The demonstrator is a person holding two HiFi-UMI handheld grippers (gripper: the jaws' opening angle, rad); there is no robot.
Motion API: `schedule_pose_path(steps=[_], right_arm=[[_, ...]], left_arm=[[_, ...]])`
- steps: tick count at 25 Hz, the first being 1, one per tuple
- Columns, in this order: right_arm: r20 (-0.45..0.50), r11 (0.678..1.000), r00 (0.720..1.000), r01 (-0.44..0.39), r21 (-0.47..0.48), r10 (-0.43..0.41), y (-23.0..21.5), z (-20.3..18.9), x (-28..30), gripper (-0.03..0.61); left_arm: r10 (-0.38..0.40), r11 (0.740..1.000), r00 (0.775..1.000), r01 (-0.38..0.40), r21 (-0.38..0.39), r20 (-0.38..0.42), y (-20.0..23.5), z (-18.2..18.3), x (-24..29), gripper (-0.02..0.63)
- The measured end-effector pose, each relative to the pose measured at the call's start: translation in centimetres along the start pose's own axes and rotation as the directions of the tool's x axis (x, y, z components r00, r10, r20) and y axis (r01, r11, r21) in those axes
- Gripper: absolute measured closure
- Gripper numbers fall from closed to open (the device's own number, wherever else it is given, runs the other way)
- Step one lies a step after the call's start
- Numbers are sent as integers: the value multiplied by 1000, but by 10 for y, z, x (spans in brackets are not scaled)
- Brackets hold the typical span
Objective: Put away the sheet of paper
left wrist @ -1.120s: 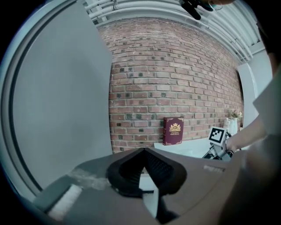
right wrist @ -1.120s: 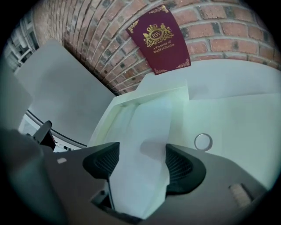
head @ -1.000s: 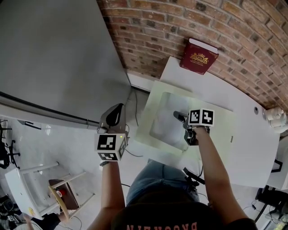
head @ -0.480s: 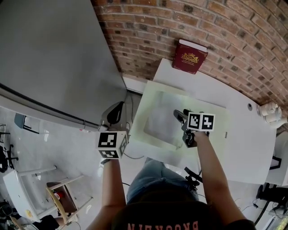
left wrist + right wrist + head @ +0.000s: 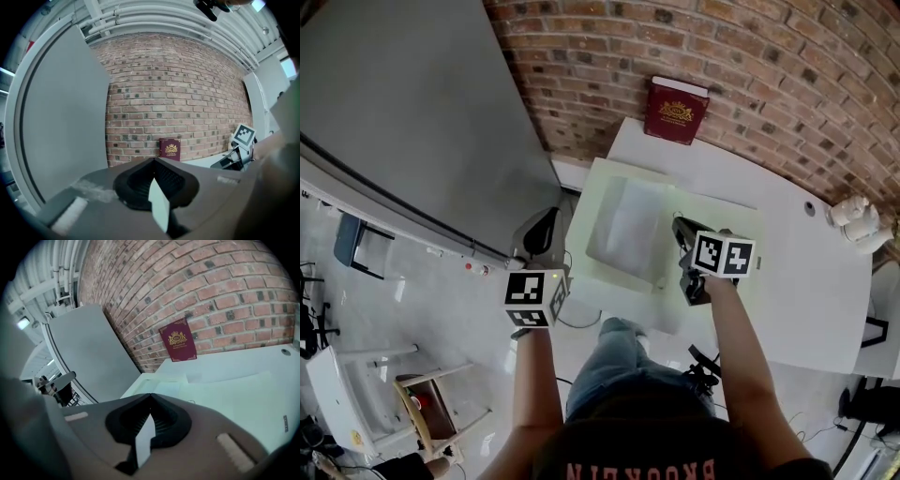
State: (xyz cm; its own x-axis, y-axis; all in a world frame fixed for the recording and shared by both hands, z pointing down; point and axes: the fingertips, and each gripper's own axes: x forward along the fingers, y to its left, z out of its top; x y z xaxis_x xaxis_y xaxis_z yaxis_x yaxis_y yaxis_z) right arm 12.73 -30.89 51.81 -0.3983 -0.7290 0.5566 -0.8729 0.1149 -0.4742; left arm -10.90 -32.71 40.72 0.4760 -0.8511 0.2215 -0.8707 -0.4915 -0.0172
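Note:
A white sheet of paper point(image 5: 633, 225) lies on a pale green mat point(image 5: 591, 202) at the left end of the white table point(image 5: 806, 281). Its right side is raised off the mat. My right gripper point(image 5: 677, 225) is at that raised edge; its jaws have just closed and stand shut point(image 5: 151, 394), with a pale strip of the sheet between them. My left gripper point(image 5: 546, 225) hangs left of the table over the floor, with its jaws together point(image 5: 153, 160) and nothing held in the head view.
A dark red book point(image 5: 675, 111) leans against the brick wall at the table's back edge. A large grey panel point(image 5: 412, 122) fills the left. A white object point(image 5: 853, 220) sits at the table's far right. A stool point(image 5: 422, 403) stands on the floor at lower left.
The right gripper has shut and risen, and the sheet's right side has come up off the mat with it. The left gripper has drifted slightly upward beside the table.

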Motion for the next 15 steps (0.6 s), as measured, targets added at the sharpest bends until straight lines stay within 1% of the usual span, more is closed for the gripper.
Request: schedule_pose_path(steps=[5, 9, 12, 15], right_arm=[[88, 997, 996, -18, -76, 24, 15, 9, -42, 578], [182, 986, 982, -14, -164, 44, 28, 19, -80, 578], [281, 977, 958, 5, -211, 56, 37, 30, -112, 578], [372, 957, 927, 67, -280, 44, 44, 42, -141, 578]], left_arm=[[-4, 1000, 999, 3, 27, 45, -26, 17, -20, 617], [-5, 999, 997, 2, 46, 82, -48, 30, -36, 617], [-14, 998, 994, 8, 58, 105, -64, 38, -45, 617], [-24, 998, 992, 17, 60, 124, -76, 45, -50, 617]])
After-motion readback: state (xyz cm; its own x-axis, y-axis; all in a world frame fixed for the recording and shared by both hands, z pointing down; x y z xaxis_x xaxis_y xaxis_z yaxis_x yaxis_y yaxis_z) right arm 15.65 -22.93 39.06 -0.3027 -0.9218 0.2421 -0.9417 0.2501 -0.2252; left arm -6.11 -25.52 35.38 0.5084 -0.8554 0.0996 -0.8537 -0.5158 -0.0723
